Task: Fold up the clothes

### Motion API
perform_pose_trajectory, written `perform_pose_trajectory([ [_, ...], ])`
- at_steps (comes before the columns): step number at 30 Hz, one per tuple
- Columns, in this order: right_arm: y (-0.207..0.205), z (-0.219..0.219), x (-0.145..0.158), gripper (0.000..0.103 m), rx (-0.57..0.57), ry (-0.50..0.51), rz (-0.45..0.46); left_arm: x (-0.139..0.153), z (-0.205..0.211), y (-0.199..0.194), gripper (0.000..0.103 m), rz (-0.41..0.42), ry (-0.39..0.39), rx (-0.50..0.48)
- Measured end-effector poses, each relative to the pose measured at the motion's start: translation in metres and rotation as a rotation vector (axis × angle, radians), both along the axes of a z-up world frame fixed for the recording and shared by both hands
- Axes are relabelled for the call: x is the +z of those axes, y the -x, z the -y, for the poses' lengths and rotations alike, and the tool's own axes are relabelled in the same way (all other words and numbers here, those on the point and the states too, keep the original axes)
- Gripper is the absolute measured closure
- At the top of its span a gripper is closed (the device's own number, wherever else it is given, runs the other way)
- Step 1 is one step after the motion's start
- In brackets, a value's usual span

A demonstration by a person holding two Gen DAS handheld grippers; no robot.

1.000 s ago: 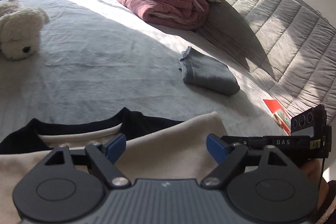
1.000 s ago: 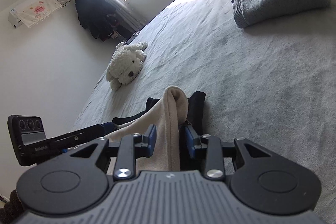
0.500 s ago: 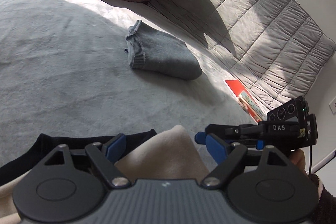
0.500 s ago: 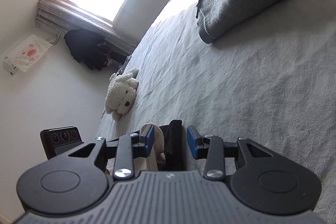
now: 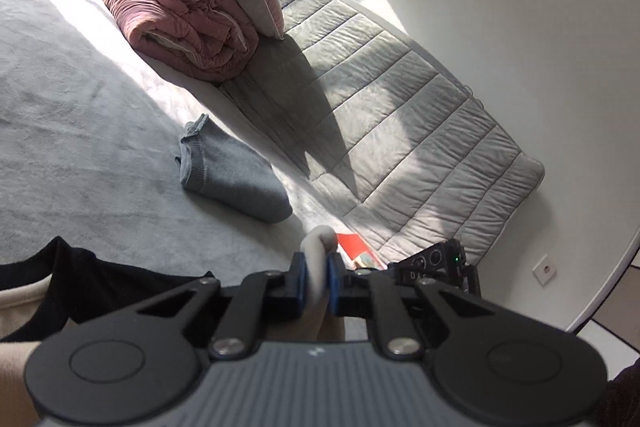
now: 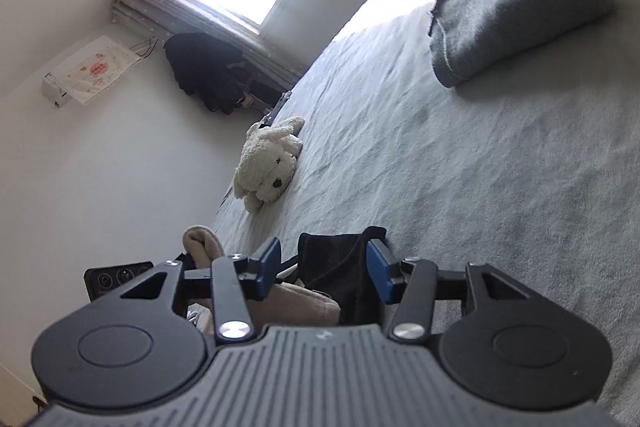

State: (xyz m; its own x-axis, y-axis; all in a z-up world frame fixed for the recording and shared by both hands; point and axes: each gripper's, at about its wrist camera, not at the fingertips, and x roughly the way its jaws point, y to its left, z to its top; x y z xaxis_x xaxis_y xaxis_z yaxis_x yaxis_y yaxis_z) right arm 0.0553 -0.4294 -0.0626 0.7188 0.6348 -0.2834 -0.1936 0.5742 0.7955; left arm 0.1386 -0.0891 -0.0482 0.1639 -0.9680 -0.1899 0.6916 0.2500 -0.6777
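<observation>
Your left tool (image 5: 316, 283) is pinched nearly closed on a fold of the beige garment (image 5: 318, 247), whose rounded bunch pokes up between the blue pads. Your right tool (image 6: 324, 267) stands wide apart; the garment's black trim (image 6: 340, 267) lies in the gap, but neither pad presses on it, so that tool holds nothing.

The beige and black garment sits at the near edge of the bed (image 5: 80, 147), right under both tools, with a black band (image 5: 92, 275) spread out on the left in the left wrist view. How neatly it lies underneath is hidden by the tool bodies.

Expect it to handle as a soft, thickish knit: light, limp, and quick to sag or slide out of shape wherever it isn't supported. It won't slip off the pads easily, but one pinch point will let the rest droop and twist. Take it at a seam or at the black hem, where the fabric is doubled and firmer, and keep your two holds well apart along one edge so the fold line stays straight.

A grey folded sweater (image 5: 232, 179) already rests further up the bed towards the quilted headboard (image 5: 400, 131), with a pink duvet (image 5: 180, 19) beyond and a plush dog (image 6: 272, 163) off by the far side edge.
</observation>
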Motion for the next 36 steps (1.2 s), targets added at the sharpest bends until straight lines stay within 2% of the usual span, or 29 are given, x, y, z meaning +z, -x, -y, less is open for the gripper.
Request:
perform_pose_trajectory([
  [3,0.003,-0.009,0.007,0.048,0.049,0.048,0.070,0.003,-0.013,0.002,0.092,-0.019,0.066,0.006],
  [5,-0.002,-0.012,0.006,0.048,0.068,0.031,0.071,0.006,-0.019,0.004,0.092,-0.026,0.095,0.001],
  [10,-0.012,-0.020,0.005,0.048,0.115,-0.014,0.076,0.011,-0.016,0.015,0.092,-0.008,0.094,-0.063],
  [16,-0.025,-0.029,0.003,0.048,0.171,-0.067,0.082,0.011,-0.009,0.031,0.092,0.024,0.046,-0.135],
  [18,-0.029,-0.032,0.002,0.048,0.191,-0.083,0.080,0.012,-0.008,0.031,0.092,0.029,0.042,-0.131],
  [26,-0.031,-0.032,-0.020,0.048,0.315,-0.061,-0.126,0.011,-0.010,0.019,0.092,0.032,0.046,-0.075],
  [29,-0.027,-0.026,-0.031,0.048,0.342,-0.094,-0.217,0.004,-0.007,0.009,0.092,0.020,0.044,-0.047],
  [36,-0.019,-0.003,-0.041,0.048,0.288,-0.169,-0.283,-0.023,0.015,-0.018,0.092,-0.025,0.005,0.025],
])
